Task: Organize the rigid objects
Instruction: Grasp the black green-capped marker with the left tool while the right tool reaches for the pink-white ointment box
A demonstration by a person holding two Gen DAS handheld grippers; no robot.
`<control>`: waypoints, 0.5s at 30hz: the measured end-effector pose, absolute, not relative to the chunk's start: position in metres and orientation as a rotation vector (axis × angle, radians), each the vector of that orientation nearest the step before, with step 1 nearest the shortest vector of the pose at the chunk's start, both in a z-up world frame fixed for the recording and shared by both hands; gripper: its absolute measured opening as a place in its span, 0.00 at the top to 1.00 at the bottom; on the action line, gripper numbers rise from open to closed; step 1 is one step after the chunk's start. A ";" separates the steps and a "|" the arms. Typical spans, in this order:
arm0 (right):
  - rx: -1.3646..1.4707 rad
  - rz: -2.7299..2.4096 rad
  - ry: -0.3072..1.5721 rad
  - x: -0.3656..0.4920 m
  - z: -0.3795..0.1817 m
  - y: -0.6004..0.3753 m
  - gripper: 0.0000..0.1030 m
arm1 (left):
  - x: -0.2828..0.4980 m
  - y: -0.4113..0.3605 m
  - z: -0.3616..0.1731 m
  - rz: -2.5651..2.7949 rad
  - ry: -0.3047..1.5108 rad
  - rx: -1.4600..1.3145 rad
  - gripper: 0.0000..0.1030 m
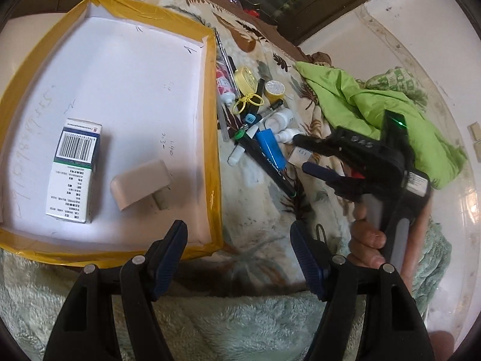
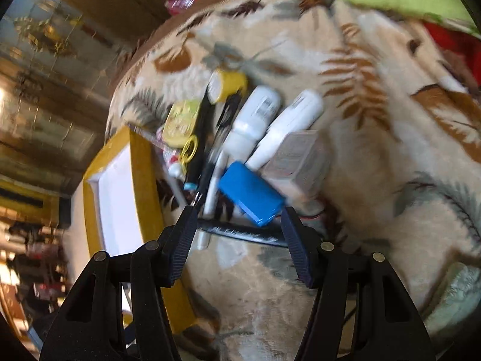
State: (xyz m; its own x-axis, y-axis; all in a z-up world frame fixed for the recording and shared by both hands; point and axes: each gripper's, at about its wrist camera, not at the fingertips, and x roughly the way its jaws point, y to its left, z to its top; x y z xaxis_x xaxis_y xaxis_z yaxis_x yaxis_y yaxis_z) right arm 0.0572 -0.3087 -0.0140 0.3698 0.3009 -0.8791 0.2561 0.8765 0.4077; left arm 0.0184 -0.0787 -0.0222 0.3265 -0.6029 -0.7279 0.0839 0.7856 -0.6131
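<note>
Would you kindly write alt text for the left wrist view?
A yellow-edged white tray holds a barcoded box and a beige block. Right of it, small items are piled on a leaf-print blanket, the open right gripper pointing at them. The open left gripper frames the foreground.

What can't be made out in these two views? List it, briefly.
- Lower end of the white bottles, left wrist view: hidden behind the right claw.
- Print on the medicine box in the tray, left wrist view: too small.
- Label on the blue pack, right wrist view: motion blur.
- Tray interior, right wrist view: cut off by the left claw finger.
</note>
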 end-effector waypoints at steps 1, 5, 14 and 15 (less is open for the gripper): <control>0.502 0.022 1.223 0.058 -0.016 -0.305 0.43 | 0.017 -0.079 -0.022 -0.479 1.160 -0.521 0.31; 0.408 -0.037 1.331 0.062 -0.037 -0.297 0.43 | 0.015 -0.077 -0.019 -0.489 1.151 -0.518 0.31; 0.519 0.066 1.342 0.055 -0.036 -0.300 0.43 | 0.011 -0.090 -0.011 -0.509 1.152 -0.490 0.31; 0.521 0.045 1.317 0.054 -0.031 -0.304 0.43 | 0.012 -0.093 -0.009 -0.519 1.157 -0.503 0.31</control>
